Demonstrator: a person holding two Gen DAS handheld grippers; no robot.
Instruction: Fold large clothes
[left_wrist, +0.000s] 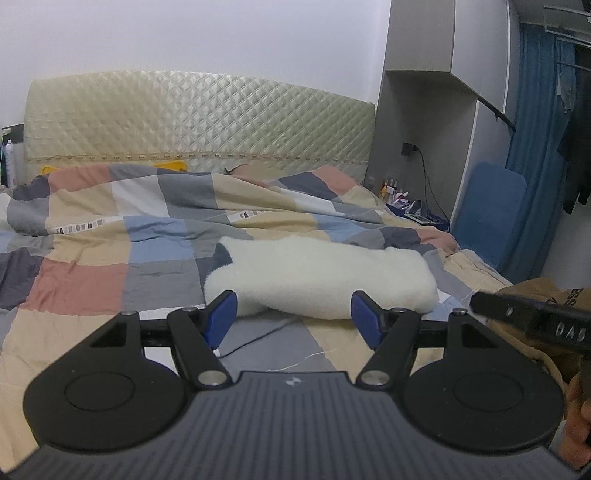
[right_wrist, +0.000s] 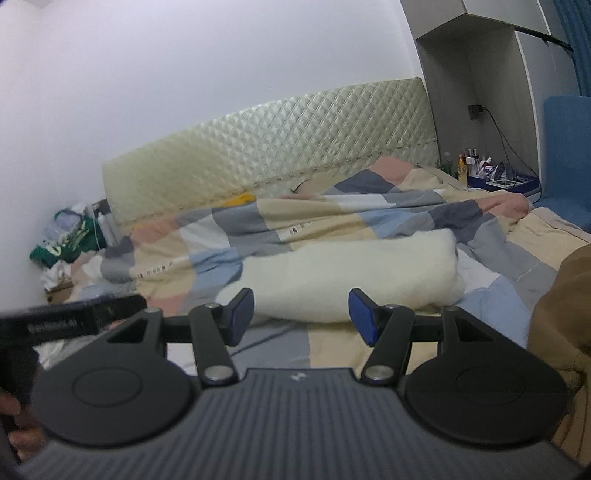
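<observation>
Here both grippers, left (left_wrist: 293, 319) and right (right_wrist: 301, 316), gape empty before the folded fleece (left_wrist: 321, 275) on the quilt (left_wrist: 88, 280).

Fleece garment (left_wrist: 325, 280) fluffy, matt; quilt (left_wrist: 92, 266) woven cotton, creased; headboard (left_wrist: 199, 118) glossy quilted vinyl

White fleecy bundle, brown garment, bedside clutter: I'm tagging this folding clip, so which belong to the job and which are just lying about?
Job:
- white fleecy garment
- brown garment
- left gripper
- right gripper

Lying about:
- patchwork quilt
- bedside bottles
- green clothes pile
</observation>
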